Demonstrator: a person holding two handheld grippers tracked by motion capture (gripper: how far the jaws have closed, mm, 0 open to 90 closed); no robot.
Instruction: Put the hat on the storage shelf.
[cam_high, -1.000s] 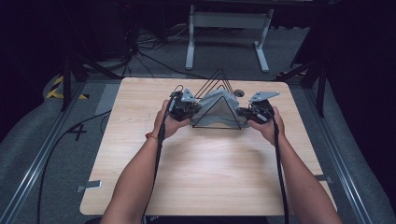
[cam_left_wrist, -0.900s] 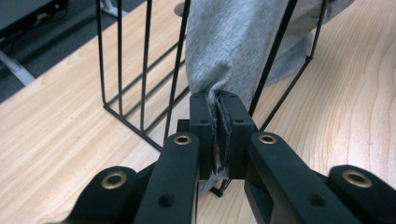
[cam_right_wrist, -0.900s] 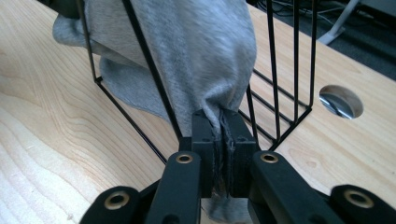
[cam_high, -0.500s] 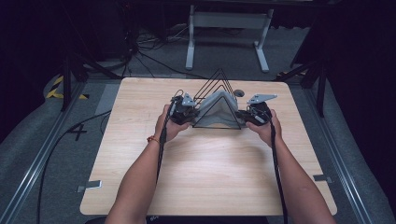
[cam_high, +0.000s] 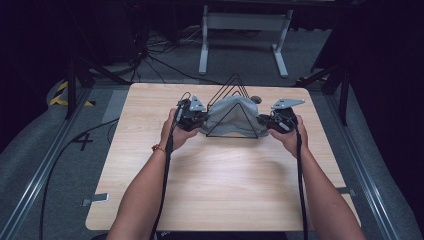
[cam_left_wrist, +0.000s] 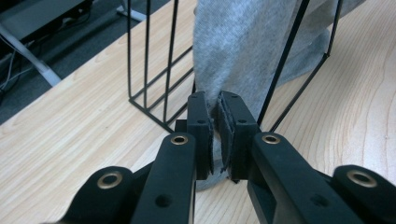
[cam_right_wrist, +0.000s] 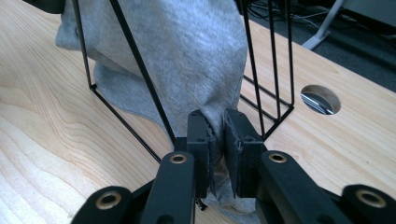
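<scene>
A grey cloth (cam_high: 231, 116) is draped over a black wire rack (cam_high: 234, 84) made of triangular frames, at the back middle of the wooden table. My left gripper (cam_high: 200, 119) is at the rack's left end, shut on the cloth's left edge (cam_left_wrist: 215, 105). At the rack's right end my right gripper (cam_high: 264, 121) is shut on the cloth's right edge (cam_right_wrist: 215, 122). In the left gripper view the grey cloth (cam_left_wrist: 243, 51) hangs inside the rack wires (cam_left_wrist: 149, 60). The right gripper view shows the cloth (cam_right_wrist: 187, 56) running behind a slanted rack wire (cam_right_wrist: 140, 70).
The wooden table (cam_high: 220, 185) has broad bare surface in front of the rack. A round cable hole (cam_right_wrist: 320, 99) lies in the tabletop behind the rack. Beyond the table stand a white stand (cam_high: 240, 30) and floor cables (cam_high: 150, 60); metal rails (cam_high: 35, 180) flank it.
Both grippers and the cloth-covered rack have barely shifted; the hands sit slightly nearer the rack's ends. Both grips stay the same.
</scene>
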